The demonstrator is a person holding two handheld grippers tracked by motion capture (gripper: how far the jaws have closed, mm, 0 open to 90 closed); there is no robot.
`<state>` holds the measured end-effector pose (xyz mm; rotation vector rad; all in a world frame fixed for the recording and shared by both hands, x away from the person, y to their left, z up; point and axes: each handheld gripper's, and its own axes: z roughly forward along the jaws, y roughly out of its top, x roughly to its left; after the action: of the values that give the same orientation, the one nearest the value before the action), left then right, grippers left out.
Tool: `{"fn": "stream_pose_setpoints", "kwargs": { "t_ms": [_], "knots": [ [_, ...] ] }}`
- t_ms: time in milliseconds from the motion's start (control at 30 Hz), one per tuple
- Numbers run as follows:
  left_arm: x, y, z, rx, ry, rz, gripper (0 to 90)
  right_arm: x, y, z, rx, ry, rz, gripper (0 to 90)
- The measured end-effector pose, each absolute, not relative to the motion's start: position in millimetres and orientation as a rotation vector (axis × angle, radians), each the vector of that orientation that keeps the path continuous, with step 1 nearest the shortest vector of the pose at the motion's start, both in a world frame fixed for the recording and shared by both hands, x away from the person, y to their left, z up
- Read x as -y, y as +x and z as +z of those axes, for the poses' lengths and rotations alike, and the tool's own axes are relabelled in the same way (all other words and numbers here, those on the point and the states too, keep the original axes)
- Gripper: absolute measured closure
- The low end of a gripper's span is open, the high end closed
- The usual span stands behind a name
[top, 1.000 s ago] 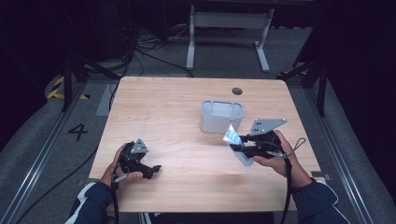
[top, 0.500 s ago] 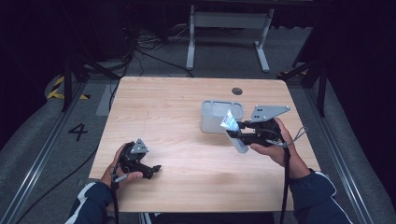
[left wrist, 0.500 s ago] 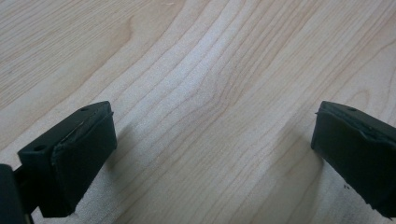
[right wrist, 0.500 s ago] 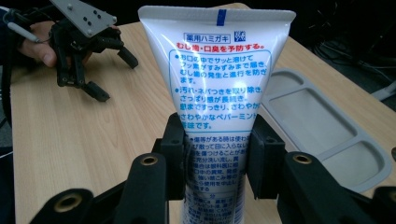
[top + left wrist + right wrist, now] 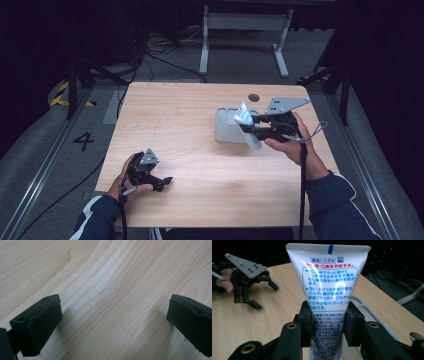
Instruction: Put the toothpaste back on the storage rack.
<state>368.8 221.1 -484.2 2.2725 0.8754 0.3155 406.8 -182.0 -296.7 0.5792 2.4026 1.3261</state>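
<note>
A white toothpaste tube [image 5: 248, 131] with blue and red print is held in the air, my right gripper [image 5: 252, 129] shut on its middle. The tube's crimped end [image 5: 243, 115] points up and sits over the right part of a grey open box [image 5: 226, 131]. In the right gripper view the tube [image 5: 329, 287] stands upright between the pads [image 5: 305, 320], and the box rim [image 5: 372, 315] lies behind it. My left gripper [image 5: 161, 182] rests near the table's front left, open. In the left gripper view its jaws stand wide apart with just bare wood [image 5: 112, 295] between them.
The wooden table [image 5: 170, 120] has a small dark round hole [image 5: 254, 97] near its far edge. My left gripper [image 5: 264, 296] also appears at the left of the right gripper view. A metal stand [image 5: 242, 25] and cables lie on the floor beyond the table.
My right gripper has carried the tube away from the person and higher, from beside the box's right front to over the box. The left gripper has not moved.
</note>
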Motion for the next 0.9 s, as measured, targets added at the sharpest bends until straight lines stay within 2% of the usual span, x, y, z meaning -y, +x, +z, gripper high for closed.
{"fn": "stream_pose_setpoints", "kwargs": {
  "t_ms": [900],
  "knots": [
    [-221, 369, -484, -0.875, 2.273, 0.316, 0.5, 168, 446, -282, -2.314, 0.568, 1.371, 64.9]
  ]
}}
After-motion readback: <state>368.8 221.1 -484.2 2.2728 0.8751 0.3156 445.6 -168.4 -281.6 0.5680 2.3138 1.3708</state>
